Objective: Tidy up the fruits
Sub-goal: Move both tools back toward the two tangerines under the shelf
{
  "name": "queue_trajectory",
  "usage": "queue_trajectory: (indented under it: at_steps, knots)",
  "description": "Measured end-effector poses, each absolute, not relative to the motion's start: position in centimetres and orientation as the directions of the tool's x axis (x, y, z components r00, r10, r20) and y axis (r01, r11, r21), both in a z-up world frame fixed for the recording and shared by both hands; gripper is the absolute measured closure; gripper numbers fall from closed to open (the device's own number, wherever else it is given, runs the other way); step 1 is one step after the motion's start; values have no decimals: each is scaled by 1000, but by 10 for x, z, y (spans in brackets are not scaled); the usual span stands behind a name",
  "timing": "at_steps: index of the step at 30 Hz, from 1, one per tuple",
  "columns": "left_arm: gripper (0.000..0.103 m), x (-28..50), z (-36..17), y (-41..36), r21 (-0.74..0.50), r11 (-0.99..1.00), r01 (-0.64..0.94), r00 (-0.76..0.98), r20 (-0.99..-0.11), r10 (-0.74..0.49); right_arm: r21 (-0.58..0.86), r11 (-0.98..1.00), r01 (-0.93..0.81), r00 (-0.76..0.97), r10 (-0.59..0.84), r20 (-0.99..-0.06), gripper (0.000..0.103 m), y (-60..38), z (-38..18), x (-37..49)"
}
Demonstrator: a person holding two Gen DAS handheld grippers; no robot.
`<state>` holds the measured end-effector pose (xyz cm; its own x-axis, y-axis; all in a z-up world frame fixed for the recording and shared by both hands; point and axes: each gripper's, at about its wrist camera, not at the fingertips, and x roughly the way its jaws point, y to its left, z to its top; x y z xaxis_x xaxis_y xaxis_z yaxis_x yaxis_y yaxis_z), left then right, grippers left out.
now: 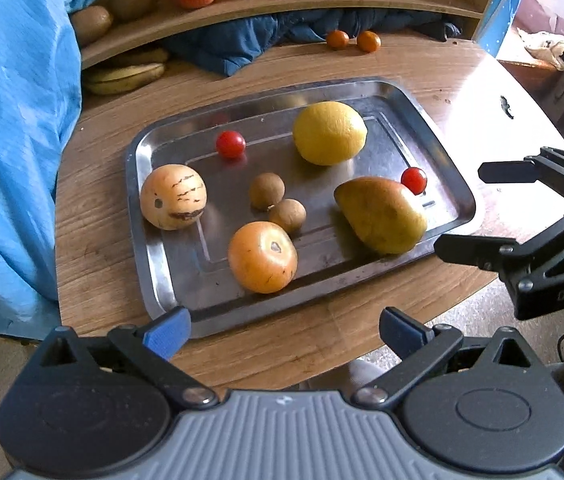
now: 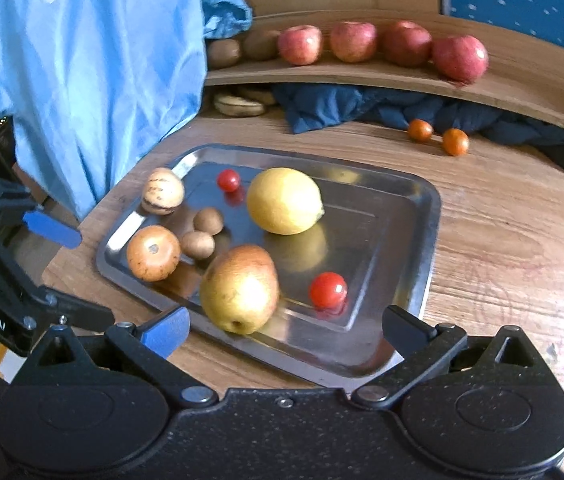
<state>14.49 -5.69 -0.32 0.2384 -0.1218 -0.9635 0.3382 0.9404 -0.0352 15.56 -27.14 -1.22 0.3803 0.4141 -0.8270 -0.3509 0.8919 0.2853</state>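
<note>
My left hand-held gripper (image 1: 282,330) hangs spread and empty over the near edge of the wooden counter (image 1: 98,240). My right hand-held gripper (image 2: 284,330) is likewise spread and empty, just short of the rectangular shiny steel tray (image 2: 422,264).

On the tray, nearest the right gripper, lies a yellow-green pear-shaped fruit with a reddish blush (image 2: 240,288), and beside it a small red cherry tomato (image 2: 328,289). Toward the left sit a round orange fruit (image 1: 262,257), two small brown round fruits (image 1: 267,191) touching each other, and a cream striped round fruit (image 1: 173,197). Farther back are a yellow lemon (image 1: 329,133) and a second cherry tomato (image 1: 231,144).

Beyond the tray, two small orange fruits (image 2: 438,136) lie on the counter by a crumpled dark blue cloth (image 2: 322,106). Bananas (image 1: 126,78) are half hidden under the curved wooden shelf (image 2: 522,92), which carries four red apples (image 2: 382,46) and brown kiwis (image 2: 238,50) partly covered by a light blue sheet (image 2: 82,80).
</note>
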Motion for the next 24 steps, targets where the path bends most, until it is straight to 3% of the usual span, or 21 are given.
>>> queue_trajectory:
  at_steps: [24]
  knots:
    - [1,239,6,-93,-79,947,310,326,-928,-184,214,965,-154,473,262,-841,1,-314,-19,190]
